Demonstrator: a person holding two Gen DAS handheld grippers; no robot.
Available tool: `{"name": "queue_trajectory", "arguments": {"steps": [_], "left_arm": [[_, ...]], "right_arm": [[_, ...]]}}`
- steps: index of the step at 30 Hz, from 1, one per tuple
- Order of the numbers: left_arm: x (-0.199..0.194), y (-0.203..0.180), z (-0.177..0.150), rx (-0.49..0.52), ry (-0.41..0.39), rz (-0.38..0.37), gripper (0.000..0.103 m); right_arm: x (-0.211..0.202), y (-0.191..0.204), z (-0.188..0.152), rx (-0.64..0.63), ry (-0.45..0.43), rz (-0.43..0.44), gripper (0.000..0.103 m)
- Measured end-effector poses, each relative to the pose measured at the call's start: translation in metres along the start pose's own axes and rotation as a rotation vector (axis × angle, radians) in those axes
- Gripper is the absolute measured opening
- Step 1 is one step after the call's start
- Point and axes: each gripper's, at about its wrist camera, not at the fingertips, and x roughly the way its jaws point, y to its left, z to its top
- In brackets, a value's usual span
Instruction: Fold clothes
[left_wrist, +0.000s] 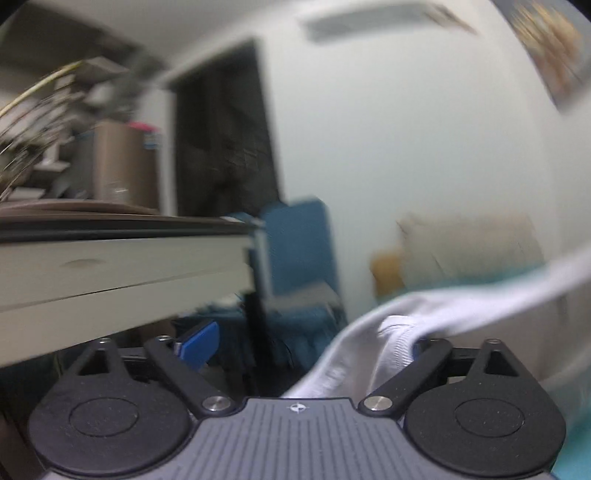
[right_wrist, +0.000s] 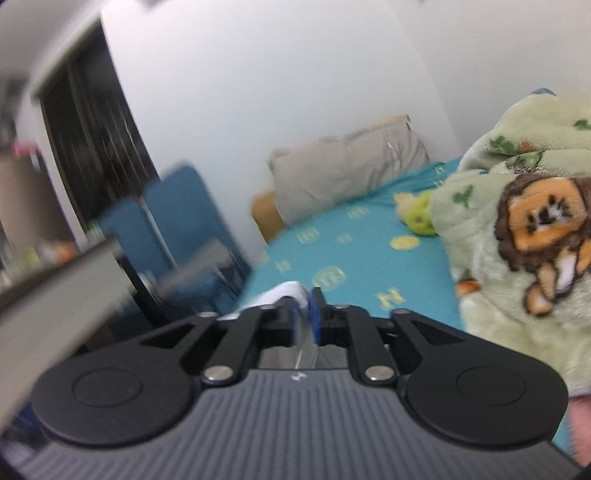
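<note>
Count, both views together: two tongs, left tongs (left_wrist: 299, 341) and right tongs (right_wrist: 303, 314). One white garment (left_wrist: 402, 332), a bunched bit of white cloth also at the right tongs. One bed with a teal sheet (right_wrist: 354, 251). One grey pillow (right_wrist: 347, 170). One green lion-print blanket (right_wrist: 517, 229). One small yellow-green toy (right_wrist: 415, 216). One worktop (left_wrist: 122, 258). One blue chair (right_wrist: 177, 221). One dark doorway (left_wrist: 225, 136).
</note>
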Motion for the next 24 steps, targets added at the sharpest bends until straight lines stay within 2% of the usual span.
{"name": "queue_trajectory", "arguments": {"steps": [1, 2, 4, 6, 9, 10, 12, 14, 16, 19, 22, 24], "left_arm": [[-0.005, 0.007, 0.004, -0.031, -0.015, 0.022, 0.096], [-0.010, 0.014, 0.007, -0.063, -0.031, 0.045, 0.096], [-0.019, 0.028, 0.014, -0.126, -0.061, 0.090, 0.096], [-0.027, 0.040, 0.020, -0.177, -0.087, 0.125, 0.096], [-0.026, 0.043, 0.022, -0.161, -0.087, 0.106, 0.096], [-0.026, 0.044, 0.023, -0.155, -0.087, 0.099, 0.096], [-0.025, 0.046, 0.025, -0.144, -0.087, 0.086, 0.096], [-0.024, 0.047, 0.029, -0.129, -0.091, 0.073, 0.097], [-0.008, 0.045, 0.053, -0.113, -0.126, 0.049, 0.097], [-0.001, 0.052, 0.110, -0.168, -0.178, 0.011, 0.097], [0.009, 0.074, 0.181, -0.298, -0.190, -0.065, 0.097], [0.009, 0.086, 0.231, -0.349, -0.216, -0.089, 0.097]], "right_arm": [[0.004, 0.003, -0.006, -0.036, 0.022, -0.032, 0.060], [0.009, 0.007, -0.012, -0.077, 0.046, -0.057, 0.077], [0.019, 0.015, -0.027, -0.203, 0.143, -0.106, 0.080], [0.032, 0.021, -0.046, -0.301, 0.254, -0.120, 0.081], [0.040, 0.019, -0.064, -0.297, 0.361, -0.123, 0.081], [0.039, 0.018, -0.066, -0.282, 0.360, -0.138, 0.081], [0.026, 0.015, -0.055, -0.216, 0.237, -0.195, 0.081], [0.014, 0.020, -0.031, -0.204, 0.099, -0.244, 0.081], [0.001, 0.029, -0.001, -0.192, -0.025, -0.271, 0.081], [-0.021, 0.046, 0.058, -0.134, -0.165, -0.248, 0.080], [-0.056, 0.068, 0.123, -0.113, -0.306, -0.186, 0.080], [-0.082, 0.084, 0.165, -0.118, -0.394, -0.146, 0.080]]}}
